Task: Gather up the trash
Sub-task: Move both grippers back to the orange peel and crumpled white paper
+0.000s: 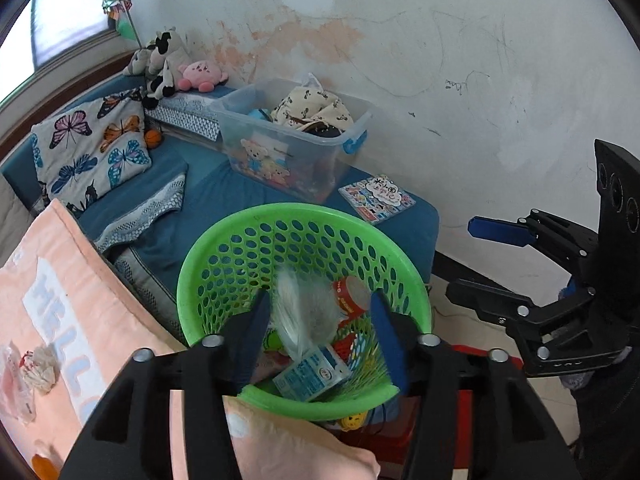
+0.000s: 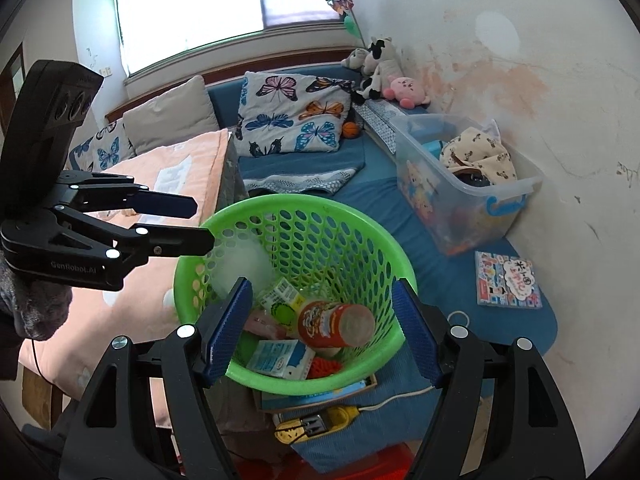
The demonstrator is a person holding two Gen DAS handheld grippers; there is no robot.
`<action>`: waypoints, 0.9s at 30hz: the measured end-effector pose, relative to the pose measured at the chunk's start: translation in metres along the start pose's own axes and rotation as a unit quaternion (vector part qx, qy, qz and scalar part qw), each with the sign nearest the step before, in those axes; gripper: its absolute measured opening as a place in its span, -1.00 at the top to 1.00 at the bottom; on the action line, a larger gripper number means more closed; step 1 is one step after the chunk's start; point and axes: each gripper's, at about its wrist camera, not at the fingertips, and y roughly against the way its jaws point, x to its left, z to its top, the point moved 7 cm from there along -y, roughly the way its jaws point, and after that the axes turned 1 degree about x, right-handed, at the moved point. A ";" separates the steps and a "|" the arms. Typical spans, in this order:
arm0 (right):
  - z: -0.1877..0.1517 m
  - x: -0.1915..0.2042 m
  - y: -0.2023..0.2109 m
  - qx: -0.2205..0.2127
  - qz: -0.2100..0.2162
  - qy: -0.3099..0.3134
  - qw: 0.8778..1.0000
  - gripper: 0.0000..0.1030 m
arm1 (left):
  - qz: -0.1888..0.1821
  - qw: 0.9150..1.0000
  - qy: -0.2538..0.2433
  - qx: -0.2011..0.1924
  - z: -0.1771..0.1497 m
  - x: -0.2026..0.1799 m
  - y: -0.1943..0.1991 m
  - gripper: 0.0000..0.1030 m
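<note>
Bed, left side: one peach blanket [image 1: 68,300] bearing two pieces of trash, a clear plastic wrapper [image 1: 14,384] and a crumpled white tissue [image 1: 40,368], lying side by side, well apart from both claws.

Head of bed: butterfly-print pillows, two visible in the right wrist view [image 2: 292,116]; one small orange ball [image 2: 351,129]; one pink plush [image 2: 406,90]; one black-and-white cow plush [image 2: 378,56].

Centre: one green perforated basket [image 1: 280,236], standing at the bed's edge. Contents counted: one blue-and-white carton [image 2: 282,358], one red-and-orange cylindrical container [image 2: 332,326] lying on its side, one pale, blurred plastic item [image 1: 296,308], one yellow-green packet [image 2: 282,300]; further scraps beneath, not identifiable.

Left claw [image 1: 320,340]: jaws apart, over the basket's near rim, the pale plastic item between and beyond its blue pads, not pressed by them.

Right claw [image 2: 328,328]: jaws wide apart, above the basket's near rim, gripping nothing; the trash lies below and between its fingers.

Right side: one clear storage bin [image 2: 472,200] filled with clothing and toys; one colourful book [image 2: 508,280] flat on the blue sheet.
</note>
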 end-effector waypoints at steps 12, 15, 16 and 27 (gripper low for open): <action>0.001 0.028 -0.005 -0.001 0.022 0.013 1.000 -0.41 | 0.055 0.998 0.030 -0.008 -0.035 0.041 0.038 -0.01; 0.004 0.044 -0.005 -0.004 0.033 0.025 0.999 -0.41 | 0.082 0.996 0.044 -0.017 -0.049 0.059 0.057 -0.06; 0.006 0.052 -0.005 -0.005 0.039 0.031 0.999 -0.41 | 0.091 0.994 0.050 -0.019 -0.054 0.065 0.063 -0.06; 0.016 0.126 -0.022 -0.001 0.082 0.082 0.993 -0.44 | 0.179 0.975 0.124 -0.039 -0.120 0.143 0.132 -0.07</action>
